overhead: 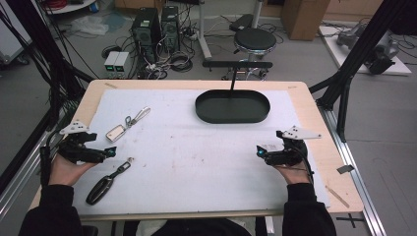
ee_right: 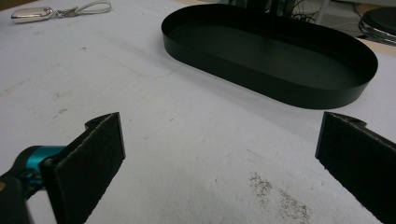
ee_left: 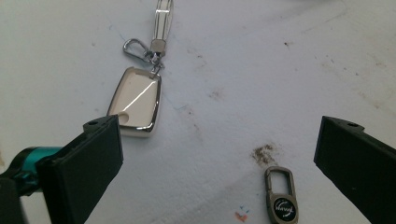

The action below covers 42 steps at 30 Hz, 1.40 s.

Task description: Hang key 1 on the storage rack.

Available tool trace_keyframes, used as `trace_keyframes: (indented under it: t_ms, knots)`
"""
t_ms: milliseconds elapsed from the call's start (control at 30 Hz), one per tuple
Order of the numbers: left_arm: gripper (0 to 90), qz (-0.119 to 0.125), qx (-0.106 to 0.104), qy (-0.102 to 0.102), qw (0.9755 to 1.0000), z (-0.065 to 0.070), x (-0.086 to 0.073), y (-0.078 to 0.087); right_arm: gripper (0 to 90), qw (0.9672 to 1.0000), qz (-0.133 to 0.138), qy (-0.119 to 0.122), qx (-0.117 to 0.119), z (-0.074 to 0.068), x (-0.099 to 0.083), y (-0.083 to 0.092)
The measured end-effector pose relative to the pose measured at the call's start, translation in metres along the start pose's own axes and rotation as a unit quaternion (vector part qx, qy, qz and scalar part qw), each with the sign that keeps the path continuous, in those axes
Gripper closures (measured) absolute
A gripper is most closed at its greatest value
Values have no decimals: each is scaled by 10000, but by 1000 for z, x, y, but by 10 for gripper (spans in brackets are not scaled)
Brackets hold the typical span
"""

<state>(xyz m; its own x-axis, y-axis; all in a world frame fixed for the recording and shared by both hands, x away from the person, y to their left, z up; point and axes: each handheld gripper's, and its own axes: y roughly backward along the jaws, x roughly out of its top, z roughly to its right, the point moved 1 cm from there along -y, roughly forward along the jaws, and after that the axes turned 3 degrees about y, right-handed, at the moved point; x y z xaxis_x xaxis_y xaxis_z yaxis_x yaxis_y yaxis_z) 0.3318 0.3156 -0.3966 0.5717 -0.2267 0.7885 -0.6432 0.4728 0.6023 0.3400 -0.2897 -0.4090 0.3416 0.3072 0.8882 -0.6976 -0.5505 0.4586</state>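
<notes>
Bench (overhead: 314, 162) carries a white mat. Left tool (overhead: 111, 151) is released, jaws wide apart, hovering between the white key fob (overhead: 115, 132) and the black key fob (overhead: 100, 190), touching neither. Right tool (overhead: 259, 151) is likewise released, near the black oval tray (overhead: 232, 119), holding nothing.

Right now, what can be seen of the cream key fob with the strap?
The cream key fob is a rounded rectangle with a glossy cream face and a shiny silver rim, seemingly a hard cover. A silver clasp at its far end links it to a pale looped strap. It lies flat on the white mat, at the table's left, just ahead of the left gripper, whose jaws stand open. Nothing but the mat touches it.
</notes>
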Motion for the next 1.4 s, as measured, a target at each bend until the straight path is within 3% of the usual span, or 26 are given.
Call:
trace_keyframes:
  t_ms: [133, 167, 967, 1400]
  knots:
    - [17, -44, 41, -144, 9999, 1, 6, -3, 6, 10000, 4, 6, -5, 1, 0, -1]
    - [17, -174, 53, -236, 9996, 0, 10, -6, 6, 10000, -6, -20, 12, 0, 0, -1]
    - [17, -592, 17, -597, 9965, -8, 64, -28, 6, 10000, -75, 14, 51, 0, 0, -8]
    - [17, -714, 51, -488, 9962, -29, 86, -40, 6, 9999, -101, 73, 20, -3, 0, -7]
